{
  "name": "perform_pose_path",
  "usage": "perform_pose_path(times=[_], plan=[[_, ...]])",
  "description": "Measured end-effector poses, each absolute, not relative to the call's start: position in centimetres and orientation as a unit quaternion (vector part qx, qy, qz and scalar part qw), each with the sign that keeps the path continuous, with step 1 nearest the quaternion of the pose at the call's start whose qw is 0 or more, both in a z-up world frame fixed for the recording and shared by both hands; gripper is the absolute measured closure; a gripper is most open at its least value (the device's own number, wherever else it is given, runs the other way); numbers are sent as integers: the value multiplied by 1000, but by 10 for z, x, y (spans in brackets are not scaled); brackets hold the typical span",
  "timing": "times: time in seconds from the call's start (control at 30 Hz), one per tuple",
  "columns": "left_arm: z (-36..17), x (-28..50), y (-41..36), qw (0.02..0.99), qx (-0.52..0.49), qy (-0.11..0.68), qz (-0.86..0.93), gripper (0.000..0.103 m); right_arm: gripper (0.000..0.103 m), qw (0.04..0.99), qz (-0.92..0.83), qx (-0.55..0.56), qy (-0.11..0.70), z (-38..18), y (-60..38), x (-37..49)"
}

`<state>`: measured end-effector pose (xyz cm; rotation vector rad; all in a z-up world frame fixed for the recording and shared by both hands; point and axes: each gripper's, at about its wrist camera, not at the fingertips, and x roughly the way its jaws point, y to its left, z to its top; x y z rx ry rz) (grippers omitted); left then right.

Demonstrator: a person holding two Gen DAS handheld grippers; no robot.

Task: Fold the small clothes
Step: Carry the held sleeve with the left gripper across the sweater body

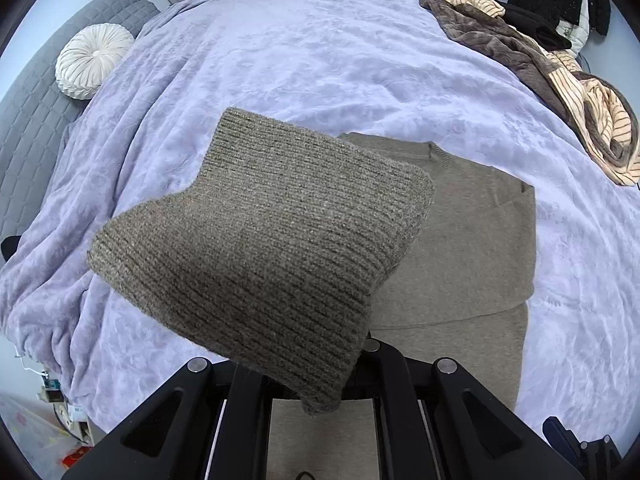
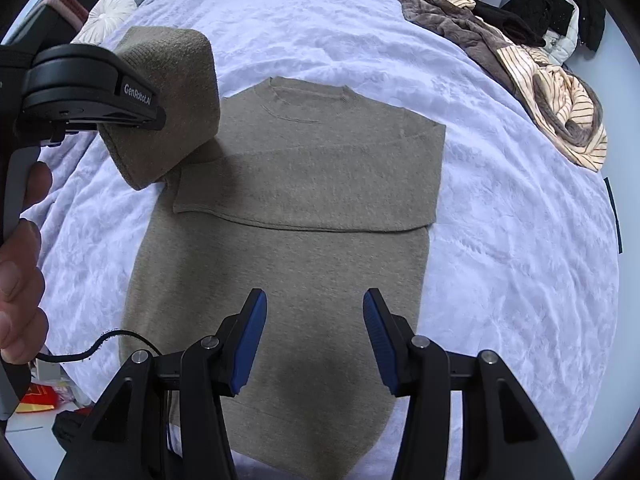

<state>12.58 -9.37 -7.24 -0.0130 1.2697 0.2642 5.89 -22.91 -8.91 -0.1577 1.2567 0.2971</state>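
An olive-brown knit sweater [image 2: 312, 264] lies flat on the lavender blanket [image 2: 500, 240], neck toward the far side, with one sleeve folded across its chest [image 2: 320, 200]. My left gripper [image 1: 320, 396] is shut on the other sleeve [image 1: 260, 248], which hangs lifted above the blanket and hides the fingertips. In the right wrist view that sleeve [image 2: 176, 100] sits up at the left, over the sweater's shoulder, beside the left gripper's black housing [image 2: 92, 84]. My right gripper [image 2: 314, 340] hovers open over the sweater's lower body, with nothing between its blue pads [image 2: 252, 344].
A pile of striped, brown and black clothes [image 2: 520, 60] lies at the far right of the bed. A round white pleated cushion [image 1: 94, 60] rests on grey quilted padding [image 1: 36, 112] at the far left. A person's hand [image 2: 20, 272] holds the left gripper's handle. Clutter lies on the floor [image 2: 40, 396].
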Motion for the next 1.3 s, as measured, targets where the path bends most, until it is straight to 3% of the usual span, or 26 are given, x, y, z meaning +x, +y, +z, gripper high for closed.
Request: perform_pose_path(times=[0.47,1.3], plan=[[-81,145,-129,793,12,599,111,94,49,794,143,-73,587,-96,-248,67],[-156,194,-199,759,27,647,66,94,49,776,128,-55,616,-124,-288,101]])
